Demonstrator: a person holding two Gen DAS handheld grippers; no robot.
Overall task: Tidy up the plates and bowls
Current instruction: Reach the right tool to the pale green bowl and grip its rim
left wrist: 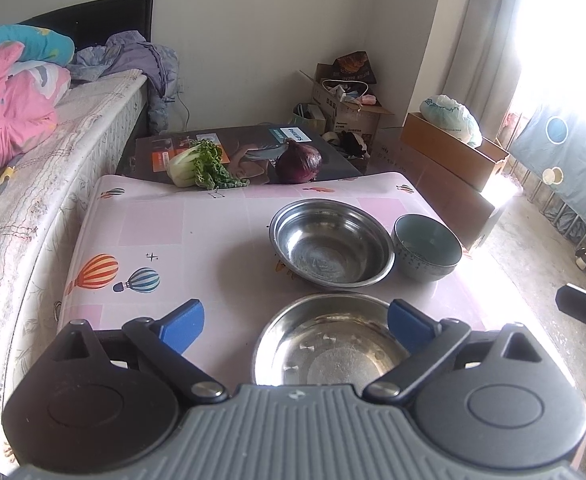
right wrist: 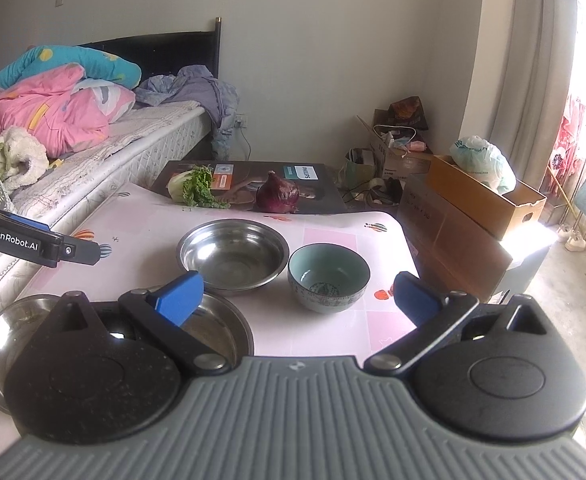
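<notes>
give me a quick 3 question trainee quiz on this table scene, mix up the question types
1. How many steel bowls are on the table?
2. True or false: the ceramic bowl sits inside a steel bowl.
3. Which vegetable lies behind the far steel bowl: A carrot, B red onion, C potato?

Key:
1. Two; the near steel bowl sits nearest the open left gripper.
2. False; it stands beside one.
3. B

The near steel bowl (right wrist: 221,332) is half hidden behind the right gripper's (right wrist: 299,294) body, the left gripper (right wrist: 33,242) is cut off by the frame edge, and the window side is washed out.
</notes>
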